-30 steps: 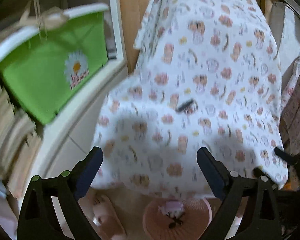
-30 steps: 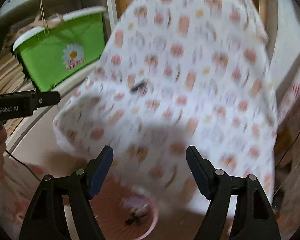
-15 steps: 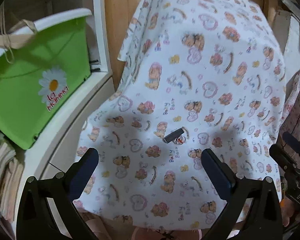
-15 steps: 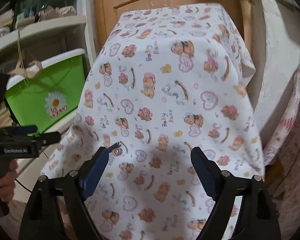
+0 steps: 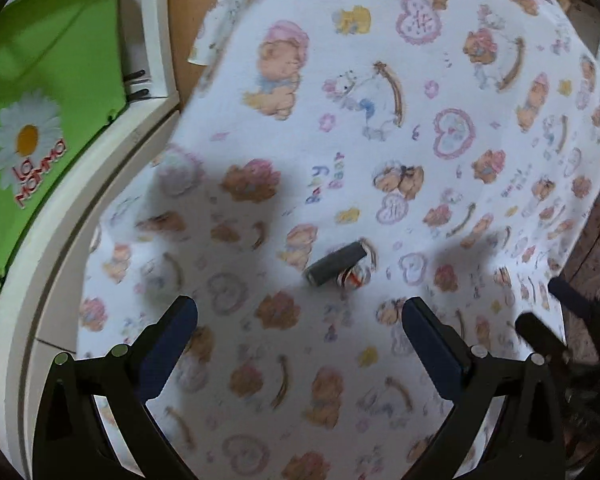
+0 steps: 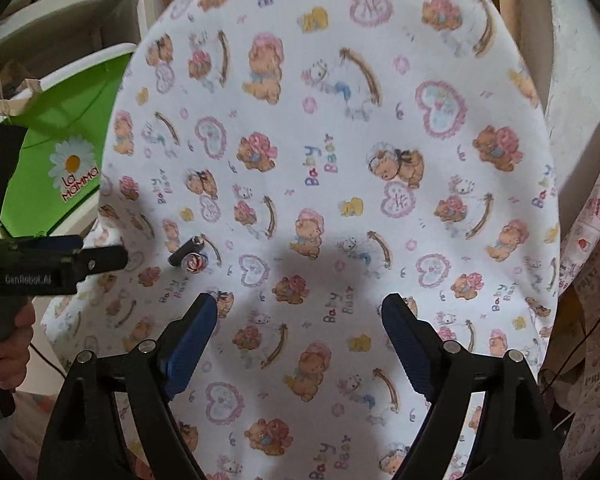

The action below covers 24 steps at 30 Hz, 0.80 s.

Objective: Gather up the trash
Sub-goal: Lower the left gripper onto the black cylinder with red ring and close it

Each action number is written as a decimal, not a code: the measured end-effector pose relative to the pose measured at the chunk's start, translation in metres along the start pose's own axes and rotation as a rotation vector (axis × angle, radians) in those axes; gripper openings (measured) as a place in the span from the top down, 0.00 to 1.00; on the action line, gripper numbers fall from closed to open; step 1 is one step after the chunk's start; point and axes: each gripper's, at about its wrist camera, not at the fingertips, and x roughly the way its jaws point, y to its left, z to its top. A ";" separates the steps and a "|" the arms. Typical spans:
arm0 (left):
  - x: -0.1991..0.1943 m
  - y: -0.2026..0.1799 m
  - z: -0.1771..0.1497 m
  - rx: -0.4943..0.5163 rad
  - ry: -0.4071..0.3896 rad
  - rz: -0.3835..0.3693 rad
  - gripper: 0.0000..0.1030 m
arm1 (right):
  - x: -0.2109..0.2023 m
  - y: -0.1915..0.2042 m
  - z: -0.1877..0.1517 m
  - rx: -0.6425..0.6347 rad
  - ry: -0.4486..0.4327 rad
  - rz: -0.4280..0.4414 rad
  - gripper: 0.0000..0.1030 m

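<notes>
- Left gripper [image 5: 298, 334] stood with jaws wide apart, empty, low over the printed cloth [image 5: 440, 184].
- Just beyond its fingertips lay the dark cylinder [image 5: 335, 263], long axis slanting up to the right; a small red-and-white scrap [image 5: 354, 275] touched it.
- Right gripper [image 6: 296, 326], also spread and empty, sat farther off; cylinder [image 6: 185, 253] lay up-left of it.
- Left judged nearer.

The left gripper [image 5: 298, 322], jaws spread wide, hovers over a bear-print cloth [image 5: 380, 140] where a dark cylinder [image 5: 334, 263] touches a small striped wrapper [image 5: 354, 276].
</notes>
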 end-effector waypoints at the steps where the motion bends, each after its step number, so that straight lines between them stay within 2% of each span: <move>1: 0.005 -0.002 0.003 -0.006 0.006 0.002 0.02 | 0.004 0.000 0.001 0.009 0.008 -0.002 0.17; 8: 0.032 -0.006 0.017 -0.075 0.055 -0.083 0.02 | 0.020 0.000 0.005 0.018 0.045 -0.016 0.17; 13: 0.045 -0.003 0.023 -0.127 0.065 -0.076 0.03 | 0.023 0.000 0.002 0.028 0.047 -0.035 0.17; 15: 0.049 -0.003 0.024 -0.138 0.070 -0.071 0.11 | 0.026 0.001 0.001 0.024 0.058 -0.031 0.17; 17: 0.053 -0.002 0.027 -0.140 0.089 -0.078 0.25 | 0.026 0.002 0.001 0.017 0.060 -0.029 0.17; 20: 0.061 -0.002 0.031 -0.161 0.119 -0.143 0.36 | 0.025 0.005 0.001 -0.005 0.054 -0.040 0.17; 21: 0.063 -0.003 0.032 -0.154 0.119 -0.138 0.38 | 0.025 0.006 0.000 -0.013 0.050 -0.049 0.17; 24: 0.068 -0.011 0.033 -0.099 0.124 -0.095 0.53 | 0.030 0.007 -0.001 -0.026 0.056 -0.066 0.17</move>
